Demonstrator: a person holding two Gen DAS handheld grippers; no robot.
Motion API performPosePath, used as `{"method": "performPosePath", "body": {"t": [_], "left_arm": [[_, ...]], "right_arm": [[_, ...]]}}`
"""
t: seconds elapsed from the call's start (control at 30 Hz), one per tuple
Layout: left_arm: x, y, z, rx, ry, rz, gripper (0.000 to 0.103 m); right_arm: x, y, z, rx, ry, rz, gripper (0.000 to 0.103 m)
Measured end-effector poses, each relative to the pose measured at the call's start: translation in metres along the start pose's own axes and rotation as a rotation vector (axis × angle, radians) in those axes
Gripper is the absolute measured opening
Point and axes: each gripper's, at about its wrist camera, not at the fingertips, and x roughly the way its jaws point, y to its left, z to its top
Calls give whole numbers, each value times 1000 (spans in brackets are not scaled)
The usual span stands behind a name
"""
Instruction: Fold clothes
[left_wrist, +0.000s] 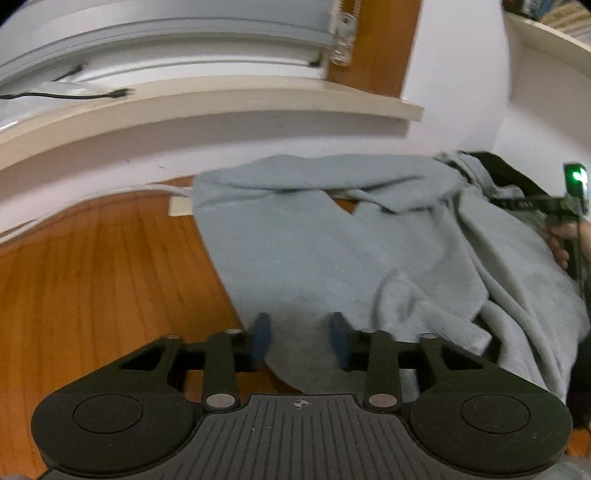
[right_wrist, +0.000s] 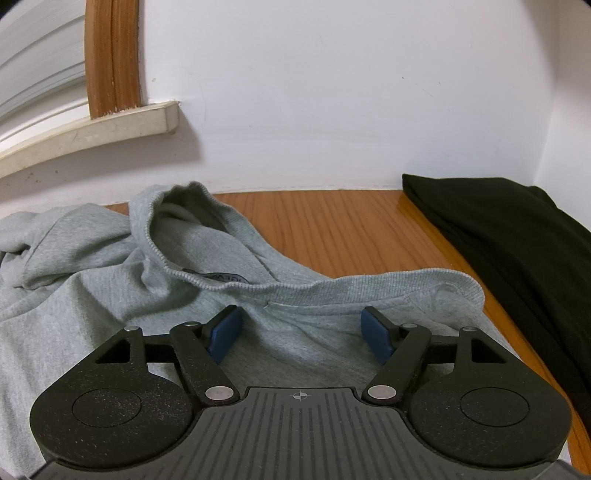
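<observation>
A grey hoodie (right_wrist: 110, 266) is seen rumpled on the table (right_wrist: 332, 221), hood at 12 o'clock; left gripper (left_wrist: 300, 338) jaws are kept narrow around a fold, right gripper (right_wrist: 301, 332) jaws wide.

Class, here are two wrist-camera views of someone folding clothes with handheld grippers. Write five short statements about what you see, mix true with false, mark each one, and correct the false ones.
1. The grey hoodie lies on a wooden table. True.
2. The hoodie is neatly folded into a square. False: it lies rumpled and spread out.
3. A black garment lies to the right of the hoodie in the right wrist view. True.
4. The right gripper is clamped shut on the hoodie's hood. False: its jaws stand wide apart over the hoodie's ribbed edge.
5. Grey fabric sits between the blue pads of the left gripper. True.
</observation>
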Motion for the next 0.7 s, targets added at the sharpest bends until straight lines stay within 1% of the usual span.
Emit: {"method": "performPosePath", "body": {"t": [0.03, 0.07, 0.1, 0.2, 0.27, 0.3, 0.37, 0.4, 0.47, 0.53, 0.57, 0.6, 0.63, 0.7], "left_arm": [[1, -2, -1, 14, 1, -8, 0], [1, -4, -1, 30, -1, -5, 0], [1, -6, 0, 52, -7, 16, 0], [-6, -3, 10, 108, -55, 119, 0], [-17, 15, 24, 78, -89, 170, 0], [-23, 24, 29, 46, -100, 182, 0], [-32, 37, 33, -12, -84, 144, 0], [-34, 38, 31, -19, -76, 135, 1], [-35, 32, 22, -16, -55, 128, 8], [-34, 24, 9, -22, -39, 94, 27], [-33, 20, 4, -24, -33, 73, 34], [-33, 16, -1, -24, -29, 57, 45], [-33, 11, -6, -25, -28, 42, 49], [-30, 6, -15, -44, -20, -1, 49]], "right_arm": [[0, 0, 0, 0, 0, 0, 71], [0, 0, 0, 0, 0, 0, 71], [0, 0, 0, 0, 0, 0, 71], [0, -1, 0, 0, 0, 0, 71], [0, -1, 0, 0, 0, 0, 71], [0, -1, 0, 0, 0, 0, 71], [0, -2, 0, -1, -1, 1, 71], [0, -2, 0, -2, -1, 2, 72], [1, -2, 0, -2, -1, 3, 72], [1, -2, 0, -3, -1, 2, 72], [1, -2, 0, -4, -1, 2, 72], [1, -2, 0, -4, -2, 1, 72], [1, -2, 0, -4, -1, 1, 72], [1, -2, 0, -4, -1, 0, 73]]}}
